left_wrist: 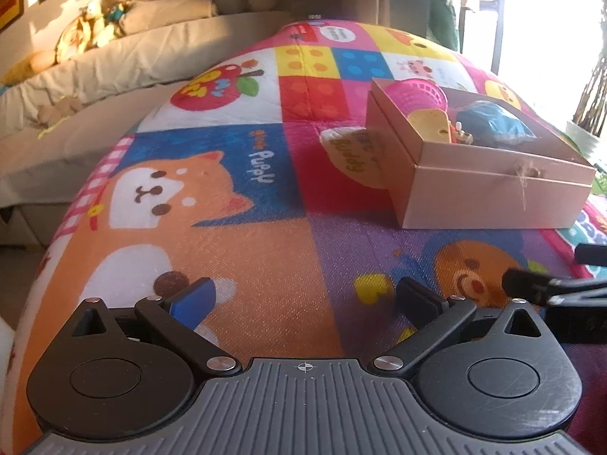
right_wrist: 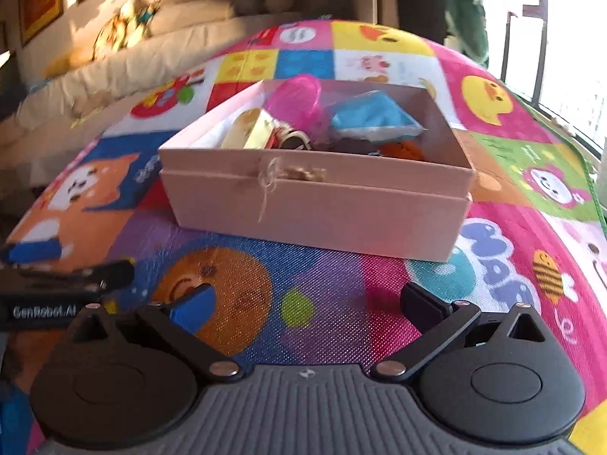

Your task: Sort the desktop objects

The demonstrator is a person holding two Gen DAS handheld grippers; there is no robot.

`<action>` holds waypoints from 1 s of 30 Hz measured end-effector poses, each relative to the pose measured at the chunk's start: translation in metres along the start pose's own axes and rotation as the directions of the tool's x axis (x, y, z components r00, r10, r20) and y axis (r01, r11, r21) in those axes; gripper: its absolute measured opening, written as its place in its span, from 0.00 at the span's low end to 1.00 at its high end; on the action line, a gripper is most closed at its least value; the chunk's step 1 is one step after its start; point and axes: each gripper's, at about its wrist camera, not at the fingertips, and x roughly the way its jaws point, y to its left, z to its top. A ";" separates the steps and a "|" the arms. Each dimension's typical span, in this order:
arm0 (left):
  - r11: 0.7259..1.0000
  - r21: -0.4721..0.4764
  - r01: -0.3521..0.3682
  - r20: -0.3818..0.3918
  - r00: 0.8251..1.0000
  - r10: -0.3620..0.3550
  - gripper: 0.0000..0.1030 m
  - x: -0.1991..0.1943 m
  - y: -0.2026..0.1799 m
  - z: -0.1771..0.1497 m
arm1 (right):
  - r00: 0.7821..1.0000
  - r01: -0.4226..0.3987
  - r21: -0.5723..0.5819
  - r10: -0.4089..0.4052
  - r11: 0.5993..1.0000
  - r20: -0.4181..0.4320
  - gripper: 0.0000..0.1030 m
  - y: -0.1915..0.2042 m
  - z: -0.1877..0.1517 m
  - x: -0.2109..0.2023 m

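Sitting on the cartoon-printed play mat [right_wrist: 326, 288], the pink cardboard box [right_wrist: 322, 204] stands open-topped at about twelve o'clock from the right tongs [right_wrist: 307, 307] and at two o'clock from the left tongs [left_wrist: 303, 301]. Its walls are flat, matte card with square corners, the upper part nested in a slightly wider lower part, and a frayed twine bow [right_wrist: 273, 176] hangs at the middle of the near wall. Inside, a glossy magenta ribbed plastic cup [right_wrist: 294, 100] leans at the far side, a yellow wedge with round holes, shaped like cheese [right_wrist: 252, 131], lies at the left, a crinkled blue pouch [right_wrist: 373, 119] fills the right, and something small and orange [right_wrist: 408, 149] sits low near the front; a few tiny pieces between them are too small to make out. The mat is a woven, quilted cloth of bright squares with a puppy, a bear and ducks. Both pairs of tongs are spread wide with nothing between their pads, each bearing one blue pad and one black, and they hover just beside each other above the mat. Beyond the mat's ten o'clock edge lies a cream bed [left_wrist: 114, 60] with plush toys [left_wrist: 98, 22].
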 end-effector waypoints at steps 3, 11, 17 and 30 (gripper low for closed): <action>1.000 0.001 0.002 0.001 1.000 -0.002 1.00 0.000 -0.001 0.000 | 0.997 0.079 -0.038 -0.079 0.996 0.005 1.00 0.015 -0.003 0.000; 1.000 0.005 -0.002 0.001 1.000 0.002 1.00 0.001 -0.001 0.000 | 0.998 0.066 -0.023 -0.066 0.998 0.001 1.00 0.011 -0.002 0.001; 1.000 0.004 0.000 0.001 1.000 0.000 1.00 0.001 -0.001 -0.001 | 0.998 0.060 -0.016 -0.060 0.998 0.001 1.00 0.011 -0.002 0.001; 1.000 0.004 0.000 0.001 1.000 0.000 1.00 0.001 0.000 -0.001 | 0.998 0.059 -0.015 -0.059 0.998 0.001 1.00 0.007 -0.002 0.001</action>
